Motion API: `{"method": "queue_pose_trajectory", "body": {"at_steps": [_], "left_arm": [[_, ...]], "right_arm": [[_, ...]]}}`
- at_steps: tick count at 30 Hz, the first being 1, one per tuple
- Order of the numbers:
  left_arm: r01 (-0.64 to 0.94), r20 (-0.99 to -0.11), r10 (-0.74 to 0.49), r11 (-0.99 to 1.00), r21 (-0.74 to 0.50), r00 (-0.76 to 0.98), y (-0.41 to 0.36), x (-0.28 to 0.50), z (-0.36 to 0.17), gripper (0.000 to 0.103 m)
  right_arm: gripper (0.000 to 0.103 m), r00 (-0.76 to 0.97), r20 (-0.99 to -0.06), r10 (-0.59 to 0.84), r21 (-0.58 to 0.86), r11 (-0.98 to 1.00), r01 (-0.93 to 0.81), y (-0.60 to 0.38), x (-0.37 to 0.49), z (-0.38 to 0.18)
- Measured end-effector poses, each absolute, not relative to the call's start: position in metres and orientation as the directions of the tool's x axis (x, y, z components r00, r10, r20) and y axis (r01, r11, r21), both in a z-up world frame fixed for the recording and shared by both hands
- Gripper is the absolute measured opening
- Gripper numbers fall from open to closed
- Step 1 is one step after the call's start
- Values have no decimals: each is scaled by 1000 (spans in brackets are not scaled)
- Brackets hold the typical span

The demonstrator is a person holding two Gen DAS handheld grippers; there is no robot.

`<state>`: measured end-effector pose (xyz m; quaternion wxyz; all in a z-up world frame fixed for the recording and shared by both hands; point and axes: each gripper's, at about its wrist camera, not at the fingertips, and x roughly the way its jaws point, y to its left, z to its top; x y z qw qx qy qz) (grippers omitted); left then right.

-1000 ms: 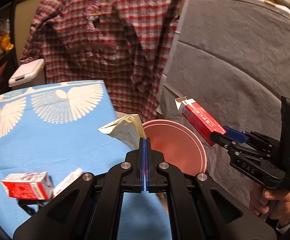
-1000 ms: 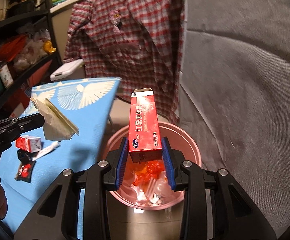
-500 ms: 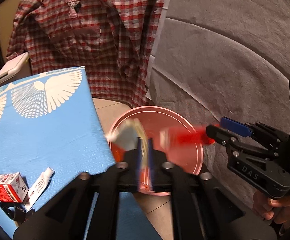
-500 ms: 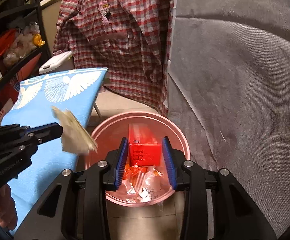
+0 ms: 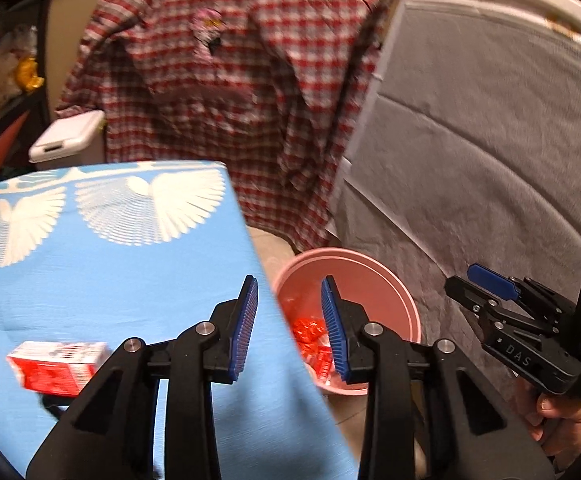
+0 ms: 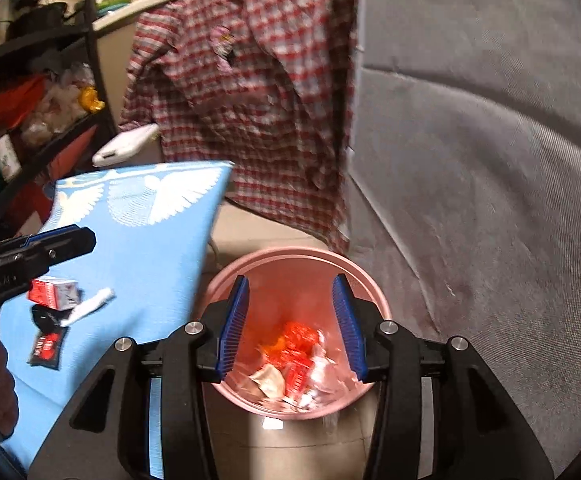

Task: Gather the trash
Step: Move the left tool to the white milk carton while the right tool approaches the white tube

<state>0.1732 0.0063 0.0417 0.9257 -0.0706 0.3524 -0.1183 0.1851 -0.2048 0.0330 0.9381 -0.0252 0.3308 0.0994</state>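
The pink bin (image 6: 366,280) is sitting on the floor beside the blue table (image 5: 110,280), trash inside. You are angling both grippers downward: left gripper (image 5: 289,326) opening, empty; right gripper (image 6: 290,328) spread, empty, over the bin.

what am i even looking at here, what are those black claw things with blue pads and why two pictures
Each picture comes from a camera riding on a hand-held claw. One looks along the left gripper, whose jaws are opening with nothing between them. The other looks along the right gripper, open and empty above the pink bin, which already holds wrappers. A person's hand squeezes the handle. On the blue cloth remain a red and white carton, a white tube and a dark packet.
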Motion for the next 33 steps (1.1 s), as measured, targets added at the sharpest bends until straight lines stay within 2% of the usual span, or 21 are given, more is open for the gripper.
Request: {"method": "queue_pose_trajectory", "body": {"at_steps": [4, 7, 9, 12, 22, 33], "left_arm": [[128, -616, -229, 971, -203, 754, 43, 157, 55, 32], [84, -601, -191, 976, -202, 776, 76, 144, 66, 27], [54, -590, -169, 977, -207, 789, 99, 136, 73, 22], [16, -585, -140, 977, -212, 799, 130, 125, 79, 22], [-103, -657, -67, 971, -216, 751, 224, 103, 55, 22], [-189, -742, -161, 912, -364, 651, 253, 110, -1, 22]], "right_arm": [[42, 767, -599, 232, 17, 961, -278, -179, 172, 42], [32, 760, -589, 276, 21, 945, -327, -161, 164, 46], [18, 748, -591, 303, 28, 934, -356, -149, 161, 46], [11, 726, -595, 345, 44, 916, -399, -131, 159, 46], [11, 629, -644, 435, 95, 861, -499, -69, 164, 26], [12, 519, -732, 442, 106, 826, -554, -16, 181, -14]]}}
